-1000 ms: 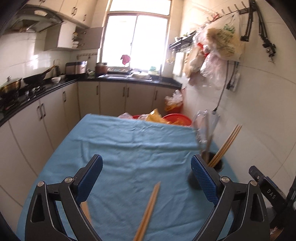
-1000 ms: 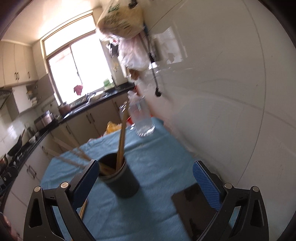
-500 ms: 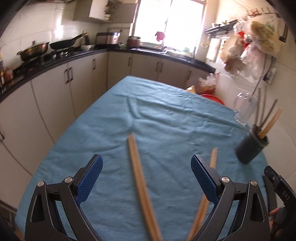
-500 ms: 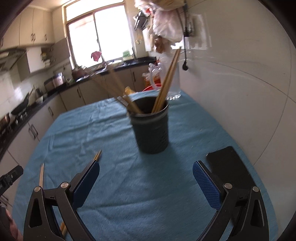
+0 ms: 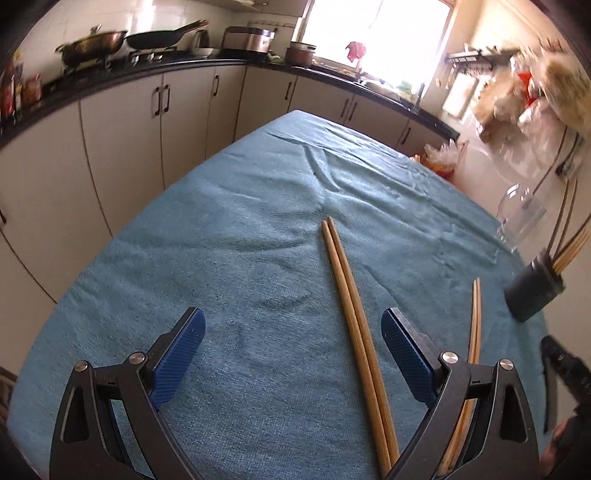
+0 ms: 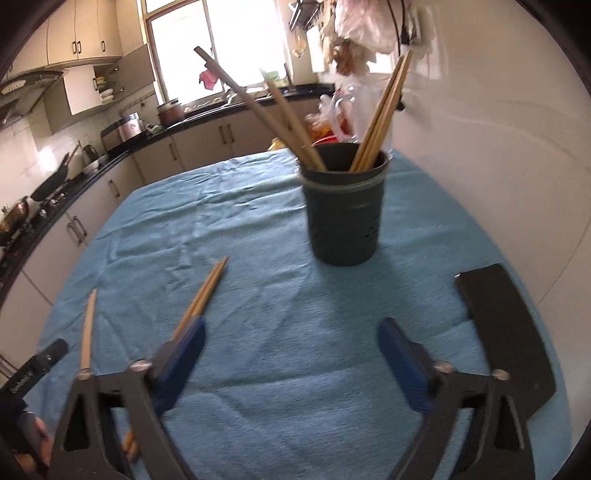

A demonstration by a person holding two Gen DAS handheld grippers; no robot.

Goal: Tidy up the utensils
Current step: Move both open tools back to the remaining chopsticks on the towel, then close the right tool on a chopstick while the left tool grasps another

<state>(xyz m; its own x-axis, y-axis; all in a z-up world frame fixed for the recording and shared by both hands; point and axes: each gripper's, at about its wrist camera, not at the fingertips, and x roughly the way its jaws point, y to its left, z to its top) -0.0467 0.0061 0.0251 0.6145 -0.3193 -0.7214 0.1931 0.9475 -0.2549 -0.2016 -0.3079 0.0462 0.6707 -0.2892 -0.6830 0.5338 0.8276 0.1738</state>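
Two pairs of wooden chopsticks lie loose on the blue tablecloth (image 5: pixel 229 236) in my left wrist view: pair one (image 5: pixel 354 325) runs between the spread fingers of my left gripper (image 5: pixel 291 354), nearer the right-hand pad; pair two (image 5: pixel 474 325) lies just outside that pad, its near end hidden behind the frame. Left jaws stand wide, nothing touching the pads.

Item: dark utensil holder (image 6: pixel 345 210), upright on the cloth ahead of my right gripper (image 6: pixel 290 354), well apart from it. Contents: several chopsticks (image 6: pixel 384 110) leaning right, more sticks leaning left; count unclear through blur.

Item: flat black object (image 6: pixel 506 325) on the cloth, beside the right-hand finger.

My right gripper's jaws have just been closing a little yet remain apart, with only bare cloth between them; one loose pair (image 6: pixel 205 291) passes behind its left-hand finger, contact unclear.

Item: clear glass jug (image 5: pixel 519 218) by the wall beyond the holder.

Backdrop: kitchen cabinets (image 5: pixel 122 125), window (image 5: pixel 373 26)
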